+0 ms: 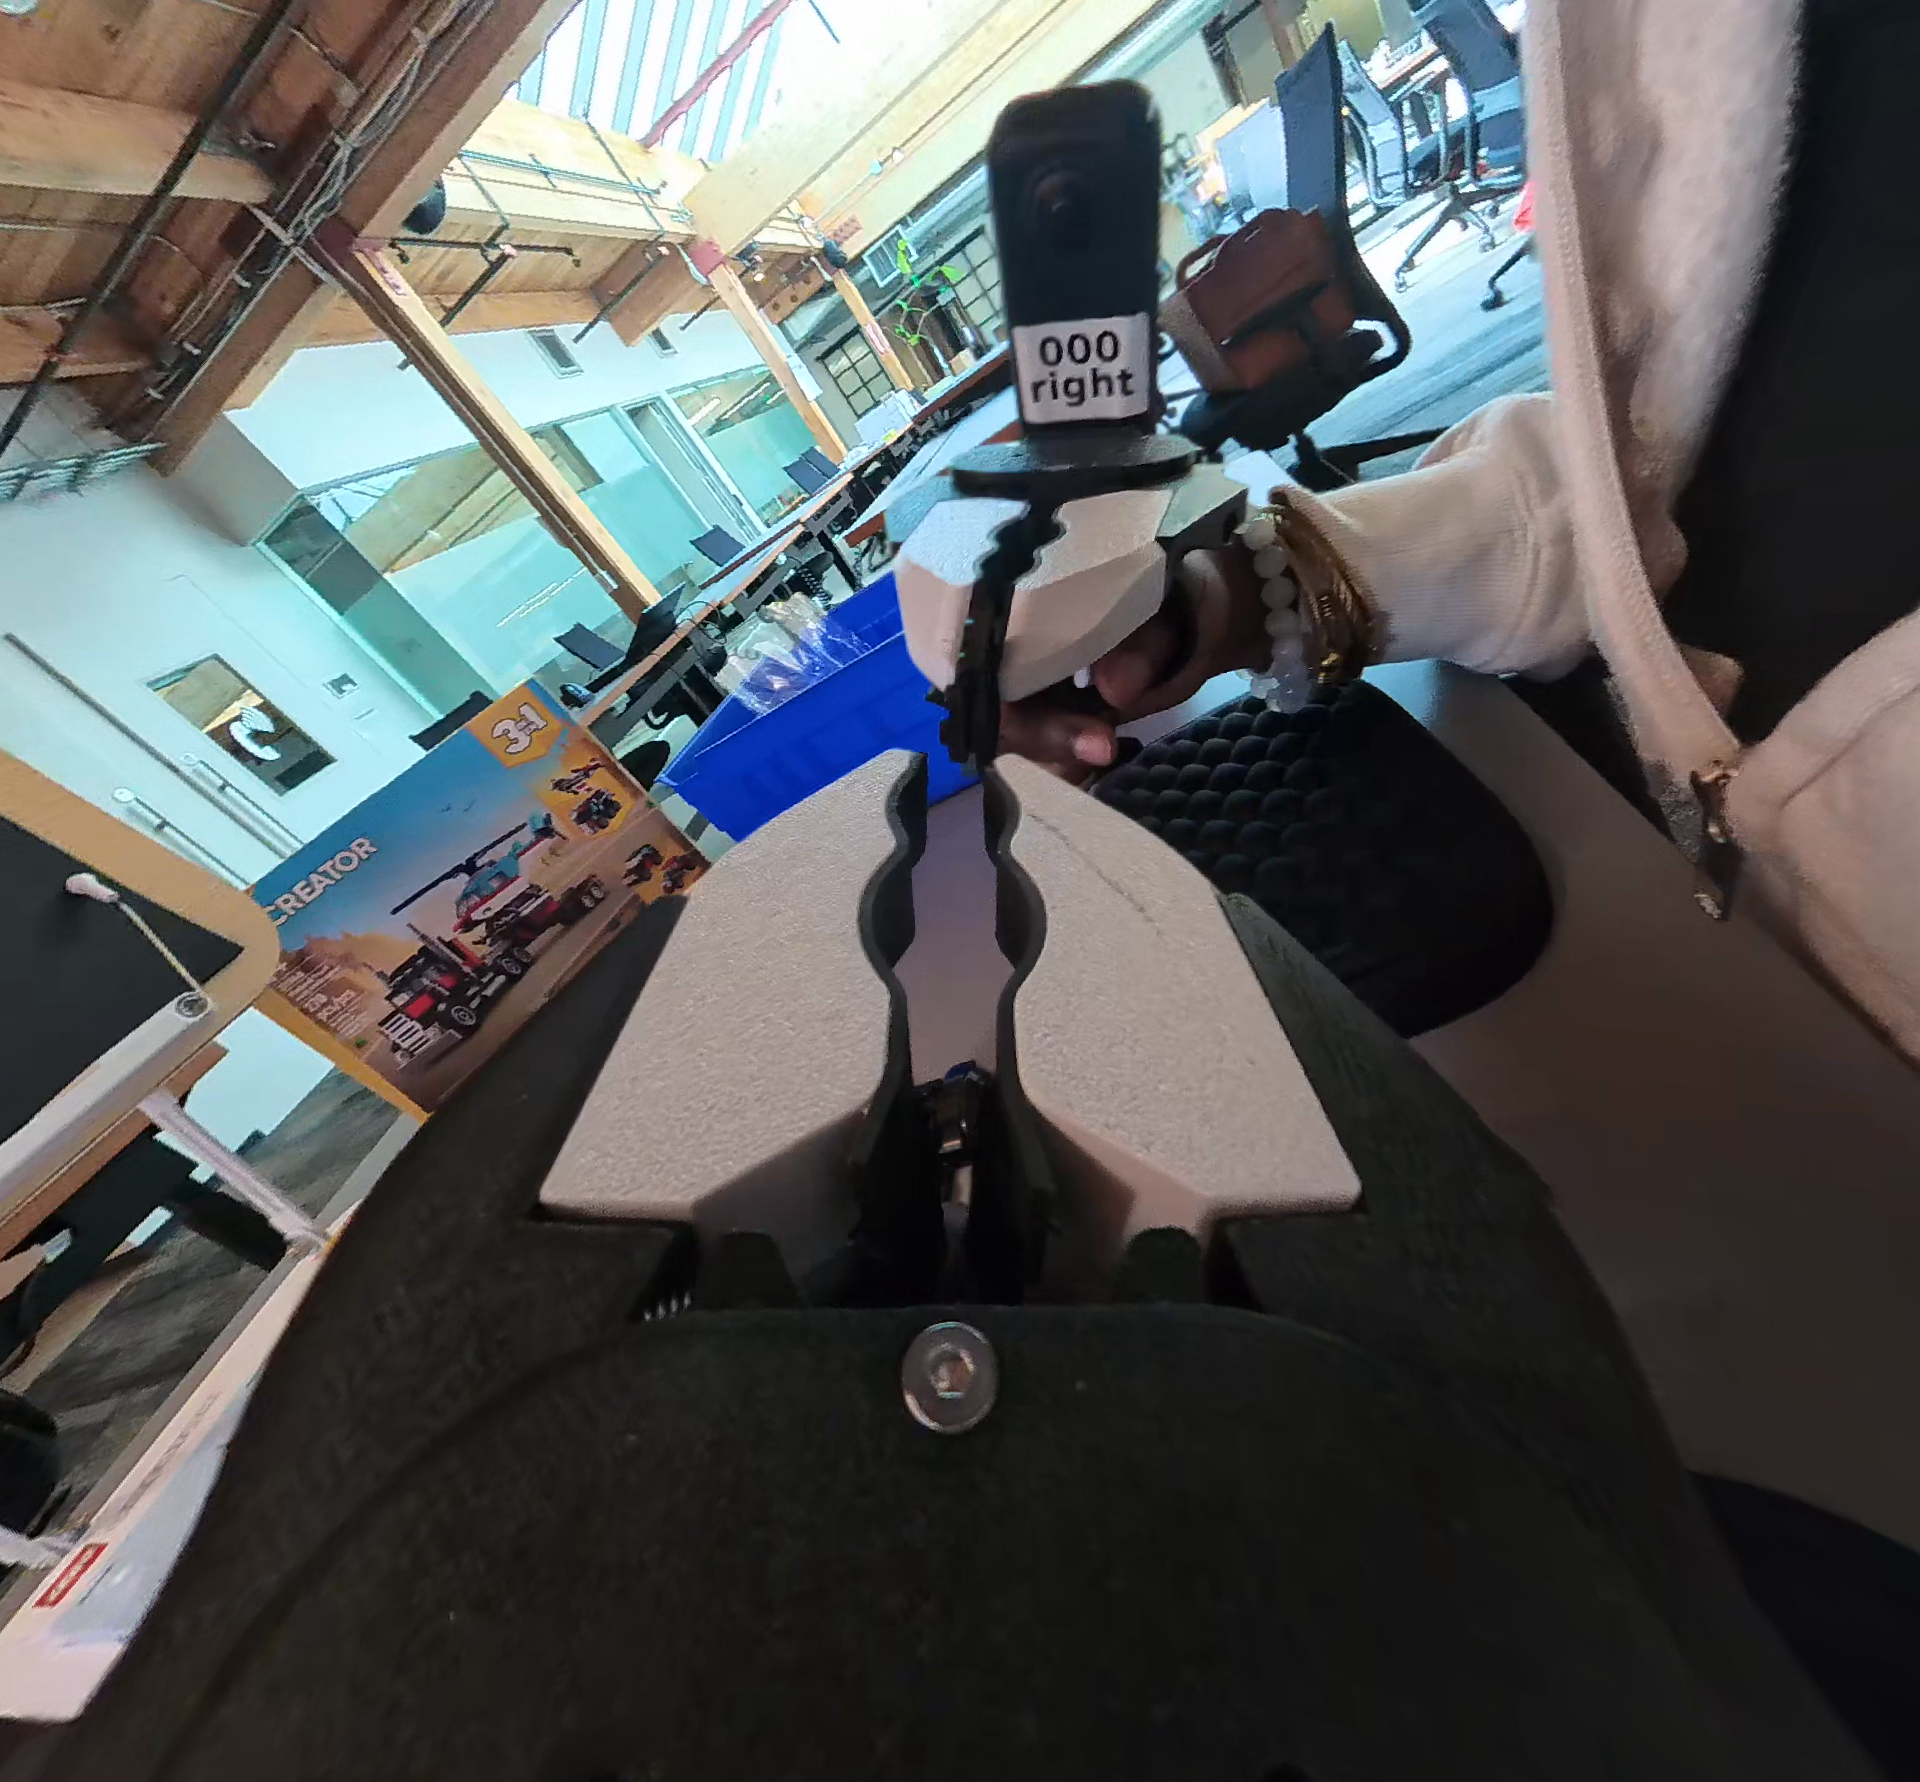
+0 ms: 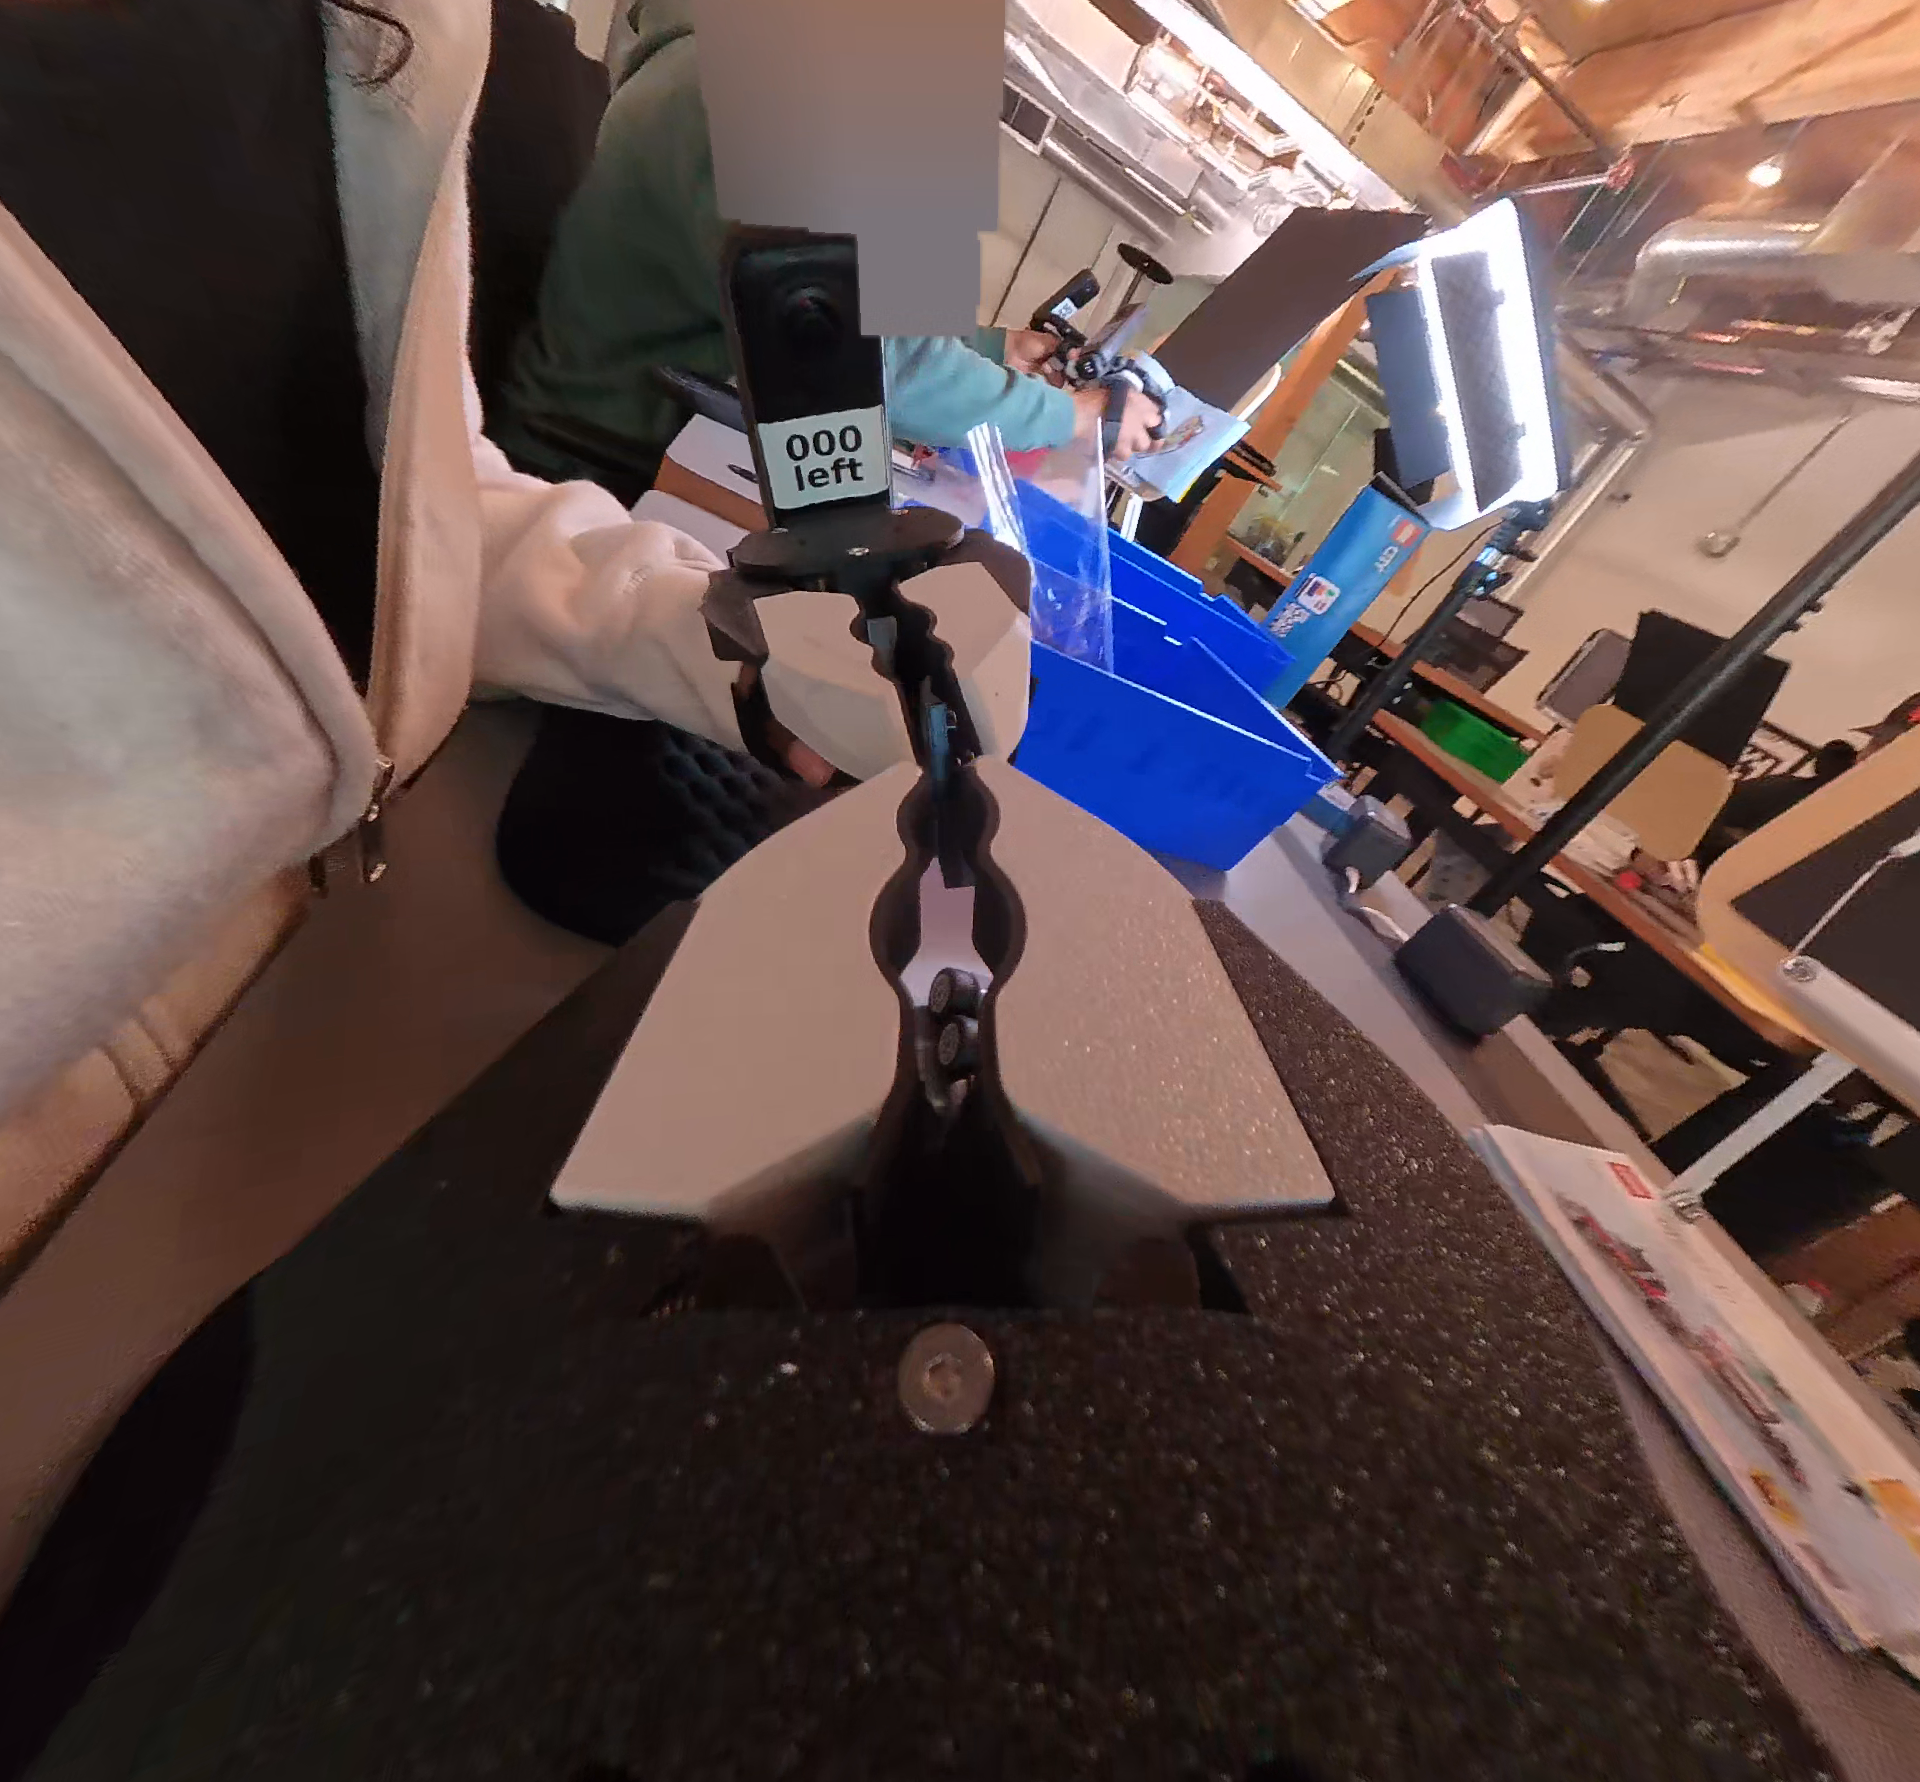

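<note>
My two grippers face each other tip to tip above a grey table (image 1: 1558, 1161). My right gripper (image 2: 940, 782) is shut on a thin dark plate piece with a blue edge (image 2: 943, 745). The same piece shows as a black studded strip (image 1: 977, 662) in the right gripper (image 1: 961, 683) in the left wrist view. Its far end reaches the tips of my left gripper (image 1: 954, 787). The left pads stand a little apart, with the table showing between them, and do not press on the piece. The left gripper also shows in the right wrist view (image 2: 935, 740).
Blue bins (image 2: 1164, 745) with clear plastic bags stand behind the grippers. A toy box (image 1: 468, 901) leans at the left. A black dimpled cushion (image 1: 1330, 828) lies under the hands. A booklet (image 2: 1714, 1369) lies at the right. Another person works farther off by a light panel (image 2: 1486, 361).
</note>
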{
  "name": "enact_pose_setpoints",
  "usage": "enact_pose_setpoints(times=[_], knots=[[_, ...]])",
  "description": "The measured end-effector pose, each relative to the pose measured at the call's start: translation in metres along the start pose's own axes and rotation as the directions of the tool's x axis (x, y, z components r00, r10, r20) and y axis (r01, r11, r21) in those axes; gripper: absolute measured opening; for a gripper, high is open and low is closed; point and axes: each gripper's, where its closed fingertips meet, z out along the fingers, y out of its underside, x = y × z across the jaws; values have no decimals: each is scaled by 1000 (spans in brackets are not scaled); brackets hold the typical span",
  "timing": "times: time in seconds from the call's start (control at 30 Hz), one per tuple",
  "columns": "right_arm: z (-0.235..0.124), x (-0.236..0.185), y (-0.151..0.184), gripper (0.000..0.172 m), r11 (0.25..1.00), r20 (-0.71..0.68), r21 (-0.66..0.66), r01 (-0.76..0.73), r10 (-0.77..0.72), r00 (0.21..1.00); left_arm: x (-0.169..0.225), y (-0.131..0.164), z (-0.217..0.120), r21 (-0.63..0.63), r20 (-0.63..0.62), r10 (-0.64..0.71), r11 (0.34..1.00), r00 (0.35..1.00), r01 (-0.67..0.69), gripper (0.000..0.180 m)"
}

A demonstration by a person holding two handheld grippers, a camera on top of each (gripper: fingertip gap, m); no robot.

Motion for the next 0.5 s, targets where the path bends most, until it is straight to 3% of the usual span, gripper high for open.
enact_pose_setpoints(times=[0.3,0.4,0.5], knots=[[4,-7,10,4,999,54,-43,-27,29,998,7,4,1,-37,-57,-32,999,998,30,5],[5,-2,15,14,992,3,-117,49,-49,999,5,11,1,-86,-46,-32,996,998,28,5],[9,-6,17,14,968,21,-201,152,-151,988,6,20,3,-151,-43,-11,989,999,4,5]])
